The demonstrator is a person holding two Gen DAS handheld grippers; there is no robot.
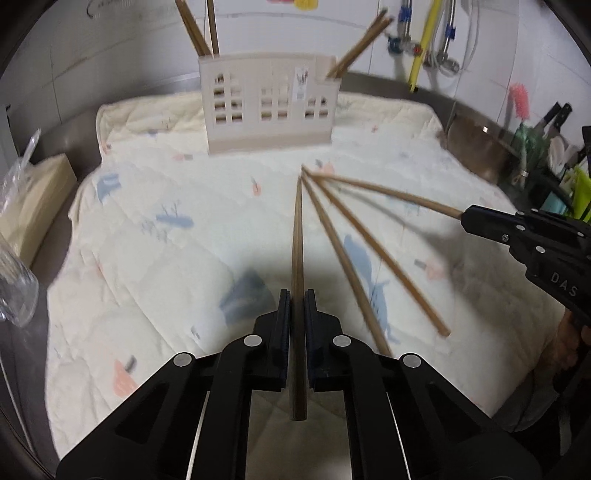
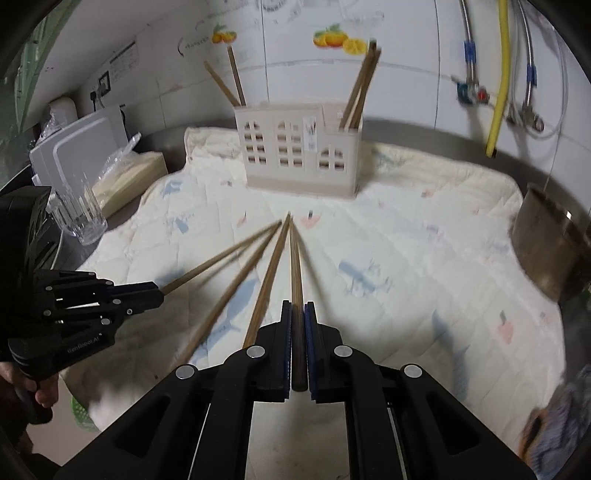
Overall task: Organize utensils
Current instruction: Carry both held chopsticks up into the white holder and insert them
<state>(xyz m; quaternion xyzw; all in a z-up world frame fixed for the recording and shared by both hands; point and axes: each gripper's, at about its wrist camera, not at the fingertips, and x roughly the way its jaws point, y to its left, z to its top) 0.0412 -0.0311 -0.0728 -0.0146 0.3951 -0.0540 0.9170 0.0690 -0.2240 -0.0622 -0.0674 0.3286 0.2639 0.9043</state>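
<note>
Left wrist view: left hand-held gripper (image 1: 296, 295) is clamped on one wooden chopstick (image 1: 297, 240), which runs straight fwd between the pads, its back end poking out behind them. Two loose chopsticks (image 1: 369, 243) lie on the quilted cloth (image 1: 155, 258) just right of it, fanning out from nearly the same tip point. A fourth chopstick (image 1: 388, 192) angles off to the right, its thick end pinched in the right hand-held gripper (image 1: 466, 218), which comes in from the right edge. Beige utensil holder (image 1: 269, 101) w/ window cut-outs stands upright at the far end of the cloth; two chopsticks (image 1: 201, 29) stick up from its left compartment, a couple more (image 1: 364, 44) lean out of the right one. Clear glass (image 1: 14, 280) at far left edge, a metal pot (image 1: 476, 144) far right on the counter (image 1: 66, 144).

Right wrist view: right hand-held gripper (image 2: 298, 306) is closed on a darker chopstick (image 2: 295, 266), pointing fwd toward the holder (image 2: 301, 151). Two loose sticks (image 2: 258, 280) lie left of it on the cloth (image 2: 406, 258). Left hand-held gripper (image 2: 162, 293) enters from the left, closed on the thick end of another chopstick (image 2: 221, 258). All four tips meet near one spot, short of the holder. Holder upright, sticks in left (image 2: 231, 79) and right (image 2: 364, 81) compartments. Glass (image 2: 79, 214) left of the cloth; pot (image 2: 546, 240) at right. Image a bit blurred.
</note>
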